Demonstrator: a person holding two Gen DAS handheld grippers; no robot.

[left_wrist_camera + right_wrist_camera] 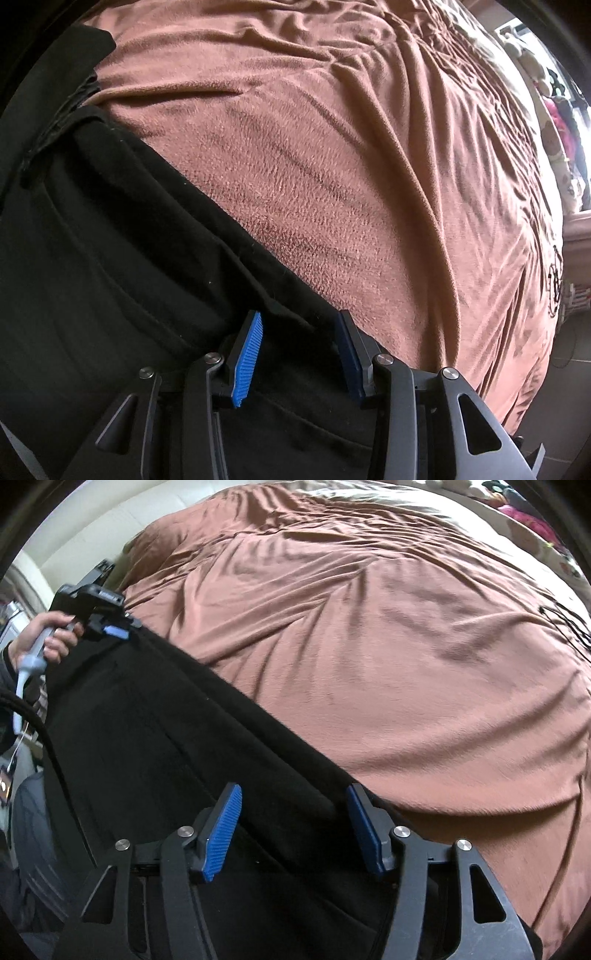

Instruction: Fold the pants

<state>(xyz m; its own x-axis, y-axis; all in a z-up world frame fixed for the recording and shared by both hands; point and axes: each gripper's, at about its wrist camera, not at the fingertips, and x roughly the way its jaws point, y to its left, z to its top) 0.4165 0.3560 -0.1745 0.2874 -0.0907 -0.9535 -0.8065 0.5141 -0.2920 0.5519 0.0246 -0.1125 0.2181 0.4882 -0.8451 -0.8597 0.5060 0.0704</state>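
Hanging over the black pants [110, 236], the left gripper [300, 354] points steeply down with its two blue pads [248, 356] held apart, dark cloth lying in the gap between them. From where I stand I cannot tell whether the pads press on the fabric or only straddle it. In the right wrist view the same gripper [110, 627] sits at the far end of the pants, a person's hand [44, 638] wrapped around its pale grey handle [33, 657], a bit of blue pad showing right at the cloth's edge.

The right gripper [295, 827] also tilts downward over the pants [166, 738], its jaws spread wider than the left's. Its blue pads [221, 834] stand clear on either side of the black fabric, which runs between them without being pinched.

The pants lie stretched in a long band along the near edge of the bed, over a brown blanket [314, 147] that is rumpled into soft ridges and covers the rest of the mattress. A gathered waistband [59, 122] shows at the far left in the left wrist view. Beyond the blanket, soft toys [554, 110] are crowded near a bright window.
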